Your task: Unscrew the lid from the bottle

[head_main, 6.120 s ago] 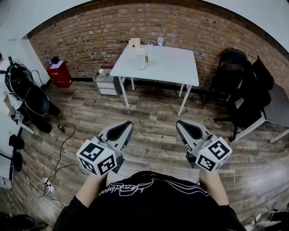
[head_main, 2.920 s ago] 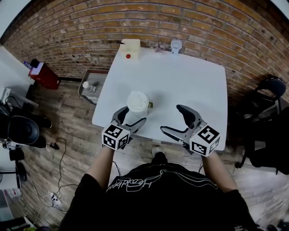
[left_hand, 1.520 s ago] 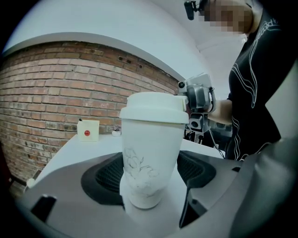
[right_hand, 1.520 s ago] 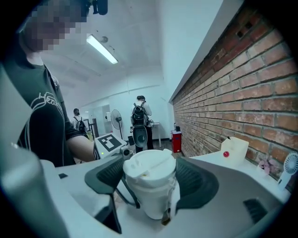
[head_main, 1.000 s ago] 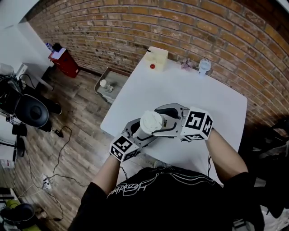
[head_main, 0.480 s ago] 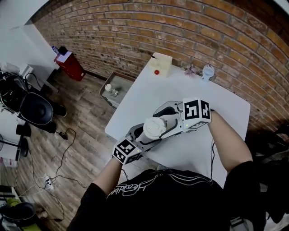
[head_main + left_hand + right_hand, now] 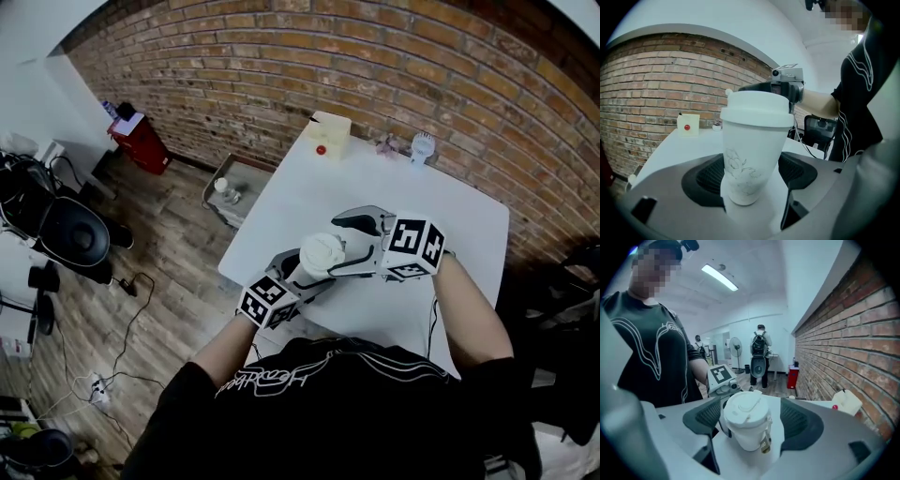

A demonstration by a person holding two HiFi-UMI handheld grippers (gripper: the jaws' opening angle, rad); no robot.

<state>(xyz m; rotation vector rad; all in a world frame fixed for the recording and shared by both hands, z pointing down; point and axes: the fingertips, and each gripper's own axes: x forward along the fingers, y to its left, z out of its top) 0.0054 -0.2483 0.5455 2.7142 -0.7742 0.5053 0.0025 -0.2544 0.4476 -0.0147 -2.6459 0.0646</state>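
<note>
A white bottle (image 7: pixel 314 265) with a white lid (image 7: pixel 322 251) stands upright near the front left edge of the white table (image 7: pixel 441 216). My left gripper (image 7: pixel 307 277) is shut on its lower body (image 7: pixel 750 159), one pad against each side. My right gripper (image 7: pixel 339 247) reaches in from the right at lid height. Its jaws are opening, and the lid (image 7: pixel 744 409) sits between them with a small gap on each side. A small tag (image 7: pixel 765 445) hangs from the bottle's neck.
A cream box with a red button (image 7: pixel 328 131) and a small white fan (image 7: pixel 422 145) stand at the table's far edge by the brick wall. On the floor to the left are a grey drawer unit (image 7: pixel 232 187), a red box (image 7: pixel 133 141) and a black chair (image 7: pixel 66 234).
The right gripper's jaws stand wider around the lid than half a second ago, and its marker cube has dropped slightly. The left gripper still holds the bottle in the same spot.
</note>
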